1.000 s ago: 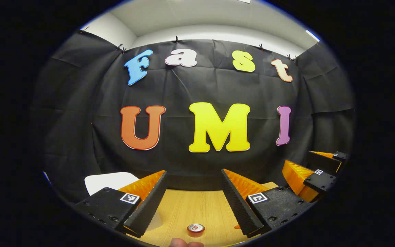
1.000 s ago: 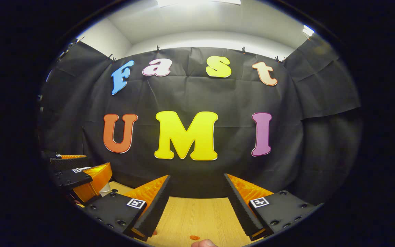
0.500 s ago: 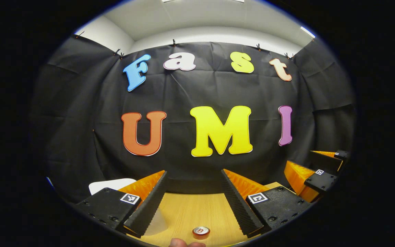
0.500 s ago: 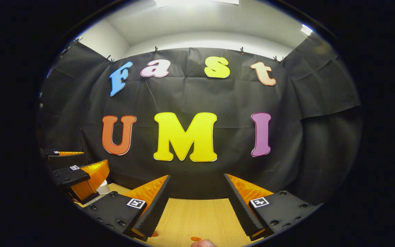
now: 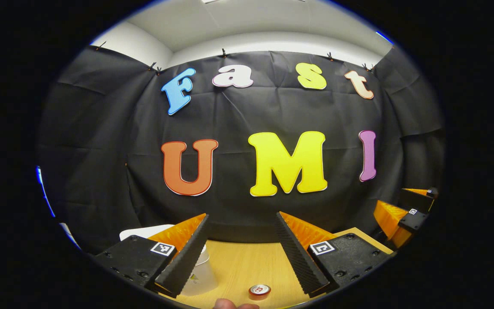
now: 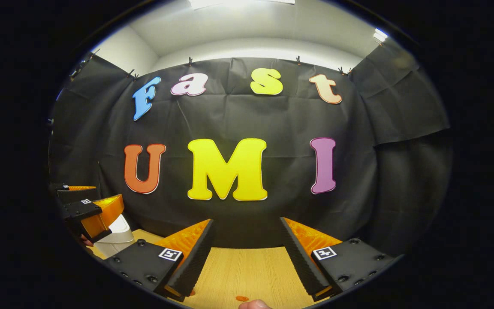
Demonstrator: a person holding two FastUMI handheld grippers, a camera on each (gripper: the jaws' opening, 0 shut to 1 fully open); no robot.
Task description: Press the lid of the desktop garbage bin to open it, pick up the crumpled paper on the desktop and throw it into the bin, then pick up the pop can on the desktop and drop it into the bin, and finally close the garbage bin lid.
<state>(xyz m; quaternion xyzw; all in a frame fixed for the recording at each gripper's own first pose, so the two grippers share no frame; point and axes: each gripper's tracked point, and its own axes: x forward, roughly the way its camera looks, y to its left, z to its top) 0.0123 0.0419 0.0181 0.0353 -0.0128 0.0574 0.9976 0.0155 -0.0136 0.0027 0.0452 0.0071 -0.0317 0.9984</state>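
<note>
A: Two tongs stood wide and empty: the left tongs [image 5: 242,246] and the right tongs [image 6: 246,249], both above the wooden surface [image 5: 238,262].

B: Where lay the bin?

A: The white bin [image 5: 197,272], lid apparently down, sat just left of the left tongs, the nearer pair; the upright pop can [image 5: 259,291] stood below them. Crumpled paper: position undetermined.

1 pop can [image 5: 259,291], 1 garbage bin [image 5: 199,272], 2 grippers

left gripper [image 5: 241,253] agape, right gripper [image 6: 247,257] agape
</note>
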